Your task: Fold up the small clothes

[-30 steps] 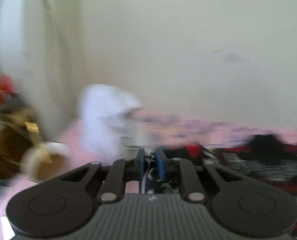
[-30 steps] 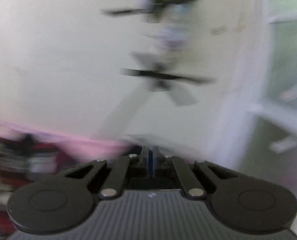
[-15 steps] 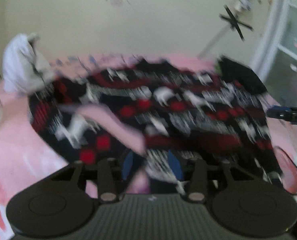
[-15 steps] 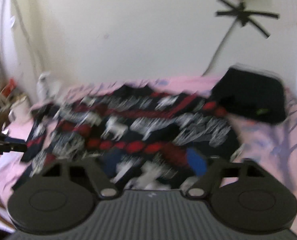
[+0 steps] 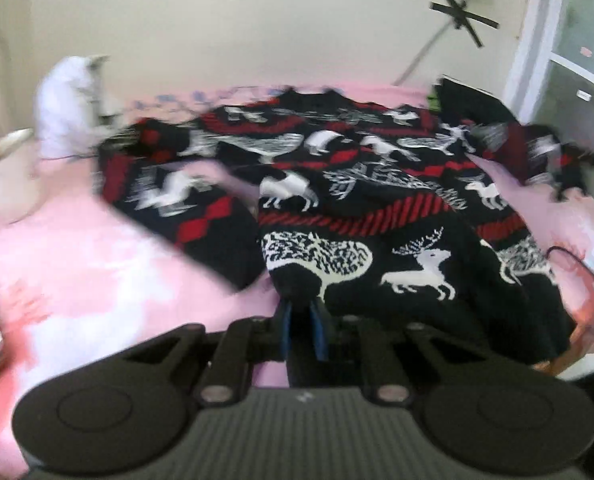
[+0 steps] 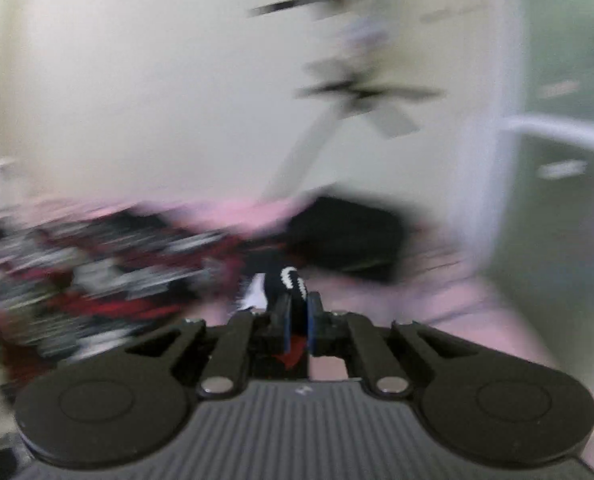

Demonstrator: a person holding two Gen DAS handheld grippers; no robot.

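Note:
A black knit sweater (image 5: 357, 208) with red bands and white deer lies spread on a pink bedsheet (image 5: 97, 272), one sleeve (image 5: 185, 208) angled out to the left. My left gripper (image 5: 301, 320) is shut on the sweater's near black hem, a fold of cloth pinched between its blue pads. In the blurred right wrist view, my right gripper (image 6: 297, 312) is shut on another bit of the sweater (image 6: 97, 272). There, black cloth with white marks sticks up between the pads and red shows below them.
A folded black garment (image 5: 469, 104) lies at the bed's far right, also seen as the black garment (image 6: 345, 236). A white cloth heap (image 5: 69, 100) and a pale tub (image 5: 5, 172) stand at the far left. A dark cable (image 5: 577, 264) runs along the right edge. The wall is close behind.
Half a second ago both grippers stood open over the sweater; now each is shut on its cloth. The left view has dropped nearer the hem, and the right view has swung right and blurred.

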